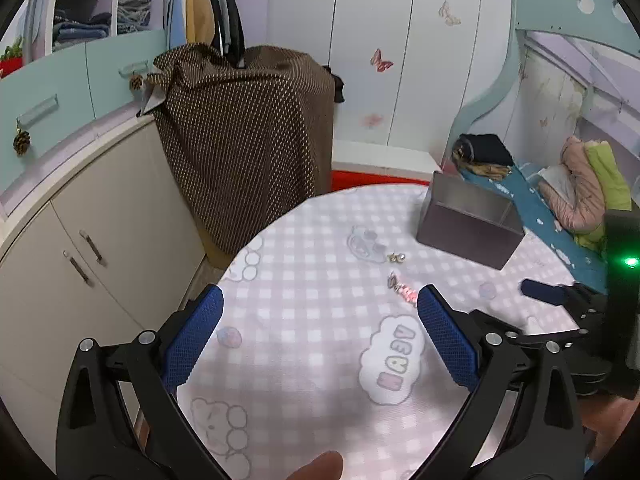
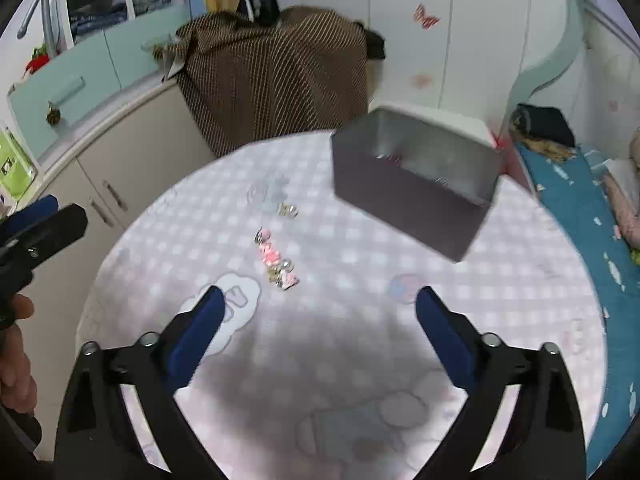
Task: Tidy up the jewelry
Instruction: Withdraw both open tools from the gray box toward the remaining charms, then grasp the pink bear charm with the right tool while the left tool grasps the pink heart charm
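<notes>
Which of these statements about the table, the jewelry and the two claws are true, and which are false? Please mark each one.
1. Both claws are open and hold nothing. True: the left claw and the right claw have their jaws spread apart with only tablecloth between them.
2. The pink beaded jewelry piece lies inside the box. False: it lies on the checked tablecloth, apart from the dark open box.
3. The box has a closed lid. False: its top is open and the metallic inner walls show.
4. A small pair of pale earrings lies beyond the pink piece, on the cloth. True.
5. The table is square. False: its edge is curved, so it looks round.
</notes>
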Demonstrator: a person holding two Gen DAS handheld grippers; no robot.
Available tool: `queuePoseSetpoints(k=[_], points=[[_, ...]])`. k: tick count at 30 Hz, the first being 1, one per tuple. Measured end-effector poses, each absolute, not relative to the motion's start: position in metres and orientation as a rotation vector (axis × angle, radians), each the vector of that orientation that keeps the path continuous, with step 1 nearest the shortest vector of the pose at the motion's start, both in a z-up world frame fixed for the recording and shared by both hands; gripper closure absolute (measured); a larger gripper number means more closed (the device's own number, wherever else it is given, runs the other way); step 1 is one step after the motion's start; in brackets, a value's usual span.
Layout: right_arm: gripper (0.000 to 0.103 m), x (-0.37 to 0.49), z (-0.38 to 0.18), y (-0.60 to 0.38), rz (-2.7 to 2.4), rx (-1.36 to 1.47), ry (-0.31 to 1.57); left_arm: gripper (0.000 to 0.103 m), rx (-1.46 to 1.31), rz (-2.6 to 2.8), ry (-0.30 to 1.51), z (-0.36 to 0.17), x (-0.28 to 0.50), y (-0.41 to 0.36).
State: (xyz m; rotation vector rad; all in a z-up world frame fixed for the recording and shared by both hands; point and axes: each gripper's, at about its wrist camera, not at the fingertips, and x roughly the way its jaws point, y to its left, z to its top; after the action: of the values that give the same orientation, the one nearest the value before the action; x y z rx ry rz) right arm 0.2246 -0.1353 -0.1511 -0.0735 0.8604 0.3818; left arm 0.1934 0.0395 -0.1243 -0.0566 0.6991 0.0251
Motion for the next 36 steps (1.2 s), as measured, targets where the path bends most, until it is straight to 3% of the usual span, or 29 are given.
queuePoseSetpoints(k=[4, 15, 17, 36], points=[[0.039, 0.233, -0.168, -0.124, 0.405, -0.095, 0.902, 0.005, -0.065, 0.030, 0.724, -0.134, 0.200, 0.043], [0.072, 0.249, -0.190, -0.102, 0.465, -0.173, 0.909, 0.005, -0.073, 0.047, 0.774, -0.155, 0.214, 0.051], [0.089, 0.248, -0.191, -0.101, 0.463, -0.195, 0.901, 0.005, -0.074, 0.048, 0.779, -0.156, 0.217, 0.052], [0.091, 0.241, -0.183, -0.152, 0.436, -0.066, 0.898, 0.006, 0.021, -0.035, 0.850, -0.194, 0.285, 0.005]])
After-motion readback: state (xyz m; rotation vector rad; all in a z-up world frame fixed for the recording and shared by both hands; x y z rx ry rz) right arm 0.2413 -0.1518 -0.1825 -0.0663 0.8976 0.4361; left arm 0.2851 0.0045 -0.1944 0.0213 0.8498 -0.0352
